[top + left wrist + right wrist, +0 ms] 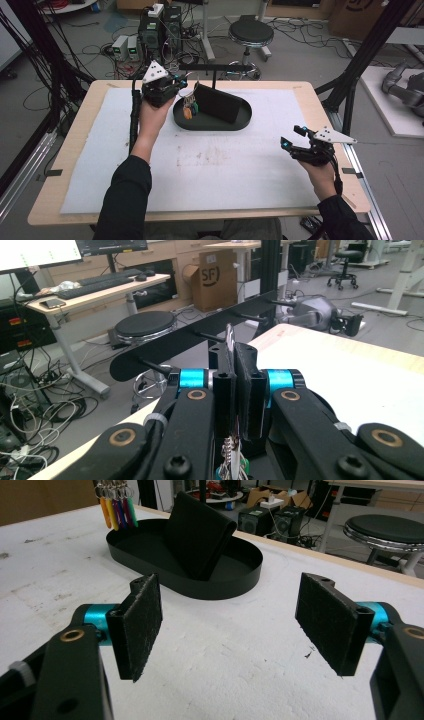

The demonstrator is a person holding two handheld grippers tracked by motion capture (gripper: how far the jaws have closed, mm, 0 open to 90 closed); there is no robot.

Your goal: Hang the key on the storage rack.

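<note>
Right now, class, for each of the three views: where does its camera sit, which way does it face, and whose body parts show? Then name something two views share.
High view: fixed above the person's side, facing forward and down on the table; both forearms, the left claw and the right claw show.
Left gripper view: rides the left claw, facing past a black hook rail toward a stool; jaws closed on a keyring.
Right gripper view: rides the right claw, facing the black tray; jaws apart.
Shared: the tray and the keys appear in the high and right gripper views.
</note>
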